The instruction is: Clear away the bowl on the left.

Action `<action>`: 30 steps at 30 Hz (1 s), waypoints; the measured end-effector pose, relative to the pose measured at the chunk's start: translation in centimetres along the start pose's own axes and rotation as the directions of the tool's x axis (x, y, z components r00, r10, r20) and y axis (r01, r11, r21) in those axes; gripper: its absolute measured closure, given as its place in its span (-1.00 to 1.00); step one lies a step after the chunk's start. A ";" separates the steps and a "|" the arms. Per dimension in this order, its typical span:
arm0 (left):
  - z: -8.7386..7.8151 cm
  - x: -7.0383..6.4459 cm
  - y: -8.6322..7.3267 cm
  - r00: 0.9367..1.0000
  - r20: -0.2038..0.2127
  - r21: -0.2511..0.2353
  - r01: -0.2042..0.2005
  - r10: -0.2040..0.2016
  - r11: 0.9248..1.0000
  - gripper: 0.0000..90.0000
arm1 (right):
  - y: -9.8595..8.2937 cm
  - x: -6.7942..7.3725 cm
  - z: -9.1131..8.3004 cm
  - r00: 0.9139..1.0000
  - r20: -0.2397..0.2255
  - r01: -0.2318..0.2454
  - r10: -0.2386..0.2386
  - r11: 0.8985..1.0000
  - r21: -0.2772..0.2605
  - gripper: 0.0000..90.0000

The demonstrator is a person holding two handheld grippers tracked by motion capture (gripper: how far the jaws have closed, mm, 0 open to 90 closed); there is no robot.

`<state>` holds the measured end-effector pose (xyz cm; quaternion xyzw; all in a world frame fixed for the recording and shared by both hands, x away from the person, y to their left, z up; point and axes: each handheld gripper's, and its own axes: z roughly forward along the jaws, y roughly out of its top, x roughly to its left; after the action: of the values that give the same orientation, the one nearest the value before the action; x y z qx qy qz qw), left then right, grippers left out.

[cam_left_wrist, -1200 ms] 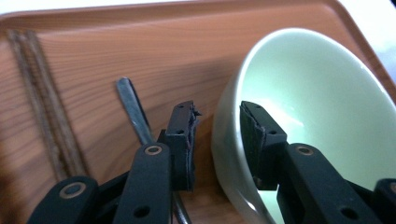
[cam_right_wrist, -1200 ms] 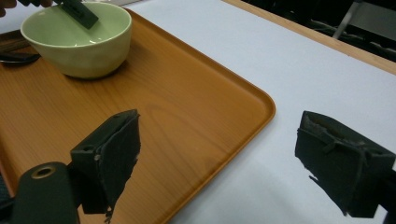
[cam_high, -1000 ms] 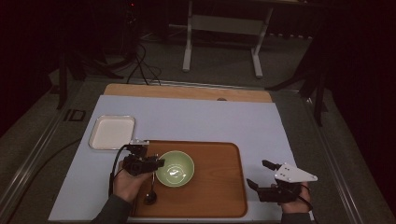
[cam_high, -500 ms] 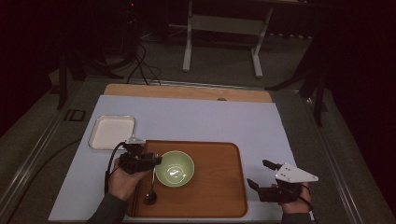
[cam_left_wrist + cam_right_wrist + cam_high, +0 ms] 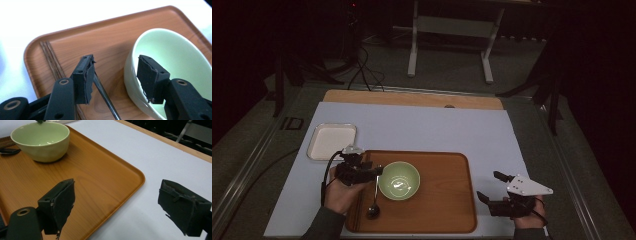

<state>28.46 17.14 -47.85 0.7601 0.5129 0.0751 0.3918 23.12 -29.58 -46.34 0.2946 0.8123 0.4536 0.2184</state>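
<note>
Since a second ago your left gripper (image 5: 374, 172) has slid up the left side of the wooden rectangular tray (image 5: 447, 220), away from the dark spoon's bowl end and toward the top of its thin metal handle (image 5: 375, 187), while your right gripper (image 5: 492, 192) has stayed put at the lower right of the high frame. In the left gripper view the jaws stand released, one pad over the bare tray, the other hanging just inside the rim of the pale green ceramic bowl (image 5: 175, 62), with the handle (image 5: 105, 95) running between them close to the left pad. The spoon lies on the tray just left of the bowl, in the lower middle-left of the high frame, its scoop end (image 5: 373, 211) toward you. You seem to be lining up a grasp on the handle, and nothing is gripped yet. The next move calls for shifting the jaws clear of the bowl rim so both pads bracket the handle alone, lowering to the tray surface, then closing. Your right gripper's jaws are spread wide over the tray's corner (image 5: 135, 176) and the light blue worktop (image 5: 150, 152), holding nothing.
</note>
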 end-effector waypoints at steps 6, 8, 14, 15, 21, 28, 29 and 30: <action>-1.0 0.7 0.2 1.000 -0.013 -0.040 0.022 -0.022 0.999 0.01 | 0.0 0.0 0.0 1.000 0.001 0.001 -0.001 1.000 0.000 -0.70; -1.4 1.1 0.3 0.999 -0.020 -0.055 0.032 -0.033 0.998 0.00 | 0.0 0.0 0.0 1.000 0.001 0.001 -0.001 1.000 0.000 -0.70; -2.8 2.6 0.5 0.996 -0.067 -0.099 0.051 -0.057 0.994 -0.01 | 0.0 0.0 0.0 1.000 0.001 0.002 -0.002 1.000 0.001 -0.70; -3.0 2.8 0.6 0.995 -0.073 -0.104 0.053 -0.061 0.993 -0.01 | 0.0 0.0 0.0 1.000 0.001 0.002 -0.002 1.000 0.001 -0.70; -4.2 4.4 0.6 0.988 -0.118 -0.136 0.079 -0.096 0.987 0.00 | 0.0 0.0 0.0 1.000 0.000 0.001 -0.001 1.000 0.001 -0.70; -4.9 6.4 0.8 0.975 -0.192 -0.160 0.082 -0.113 0.984 -0.01 | 0.0 0.0 0.1 1.000 -0.001 0.003 -0.003 1.000 0.006 -0.70; -4.9 6.4 0.8 0.975 -0.192 -0.160 0.082 -0.113 0.984 -0.01 | 0.0 0.0 0.1 1.000 -0.001 0.003 -0.003 1.000 0.006 -0.70; -5.1 6.9 0.8 0.970 -0.216 -0.162 0.079 -0.113 0.984 -0.01 | 0.0 0.0 0.1 1.000 -0.002 0.001 -0.001 1.000 0.004 -0.70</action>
<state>29.60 25.42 -45.87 0.6889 0.5829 0.1804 0.3914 23.17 -29.54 -46.38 0.2944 0.8135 0.4521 0.2171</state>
